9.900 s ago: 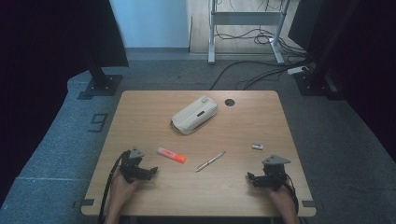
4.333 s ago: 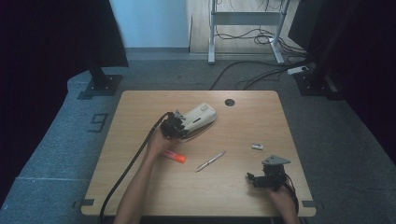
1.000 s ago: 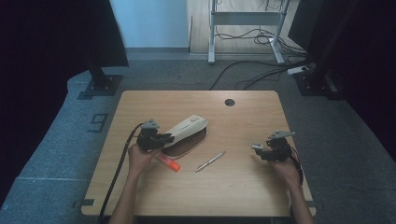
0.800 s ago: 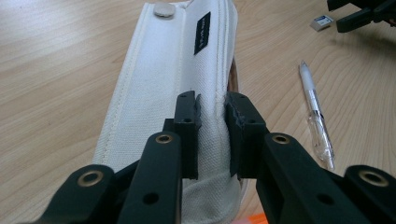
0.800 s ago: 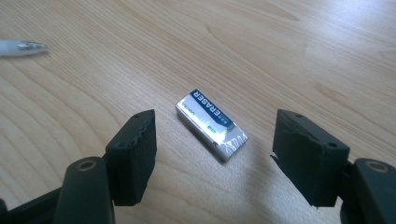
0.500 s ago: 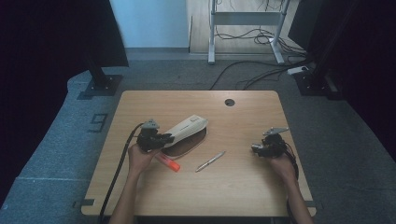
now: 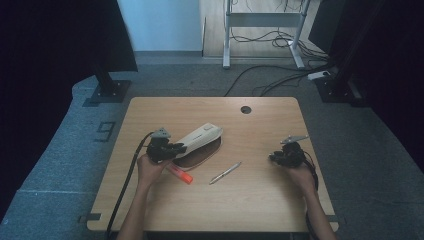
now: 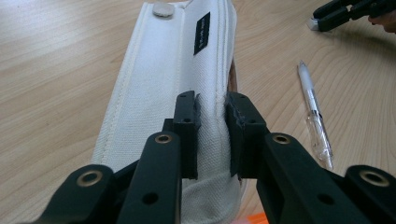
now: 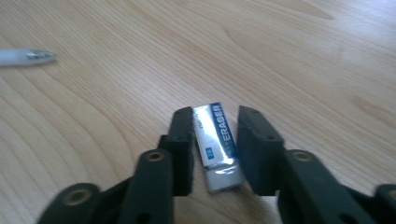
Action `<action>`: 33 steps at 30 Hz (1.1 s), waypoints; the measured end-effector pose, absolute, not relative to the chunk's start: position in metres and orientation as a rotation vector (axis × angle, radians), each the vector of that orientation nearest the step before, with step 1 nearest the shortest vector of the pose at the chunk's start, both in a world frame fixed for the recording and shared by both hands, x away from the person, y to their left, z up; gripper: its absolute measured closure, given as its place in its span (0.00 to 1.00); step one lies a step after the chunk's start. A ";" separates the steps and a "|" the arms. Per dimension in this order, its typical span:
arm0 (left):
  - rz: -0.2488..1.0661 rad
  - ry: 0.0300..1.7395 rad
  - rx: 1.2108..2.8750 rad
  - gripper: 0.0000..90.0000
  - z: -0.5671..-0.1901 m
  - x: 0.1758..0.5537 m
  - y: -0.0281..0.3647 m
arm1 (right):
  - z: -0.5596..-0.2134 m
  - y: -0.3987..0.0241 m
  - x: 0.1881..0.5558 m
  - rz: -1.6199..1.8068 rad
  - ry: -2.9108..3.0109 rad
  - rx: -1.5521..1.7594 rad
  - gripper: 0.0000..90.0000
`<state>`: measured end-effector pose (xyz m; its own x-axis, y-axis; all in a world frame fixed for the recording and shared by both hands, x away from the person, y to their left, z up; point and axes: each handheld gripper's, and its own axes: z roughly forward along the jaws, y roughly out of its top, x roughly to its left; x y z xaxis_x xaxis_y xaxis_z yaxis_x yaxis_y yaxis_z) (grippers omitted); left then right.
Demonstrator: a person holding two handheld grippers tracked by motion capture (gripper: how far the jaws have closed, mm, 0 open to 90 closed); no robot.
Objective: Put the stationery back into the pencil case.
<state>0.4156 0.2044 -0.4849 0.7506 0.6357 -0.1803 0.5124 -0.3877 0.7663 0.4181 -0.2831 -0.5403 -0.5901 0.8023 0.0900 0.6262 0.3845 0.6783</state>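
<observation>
Eraser [image 9: 218, 147] sleeve reads "ERASER" in white on a blue band, with a small "2B" below it. It lies flat on the table between the jaws of the right gripper [image 9: 215, 149], which are parted, with a thin gap each side. Black tag on the white pencil case [image 8: 173, 88] carries writing too small to read.

Left gripper [image 8: 212, 135] is clenched on a fold of the case's near end; in the high view the case [image 7: 200, 140] lies at the table's centre, opening toward 5 o'clock.

Half a second back the right gripper [image 7: 280, 157] sat at the same spot by the 3 o'clock edge; left hand unchanged.

Clear pen [image 7: 225, 172] lies near centre, orange marker [image 7: 181, 175] at 7 o'clock of the case. Light wood table [image 7: 260, 200] with a cable hole [image 7: 245, 109] at 12 o'clock. Grey carpet, dark stands, floor cables behind.
</observation>
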 end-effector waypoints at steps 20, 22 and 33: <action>0.169 0.865 2.063 0.83 -0.485 0.416 0.205 | -0.528 -0.272 0.410 1.068 2.359 1.250 0.80; 0.169 0.864 2.063 0.83 -0.485 0.416 0.205 | -0.523 -0.269 0.410 1.078 2.361 1.244 0.80; 0.164 0.867 2.052 0.84 -0.485 0.416 0.207 | -0.512 -0.248 0.415 1.117 2.380 1.191 0.80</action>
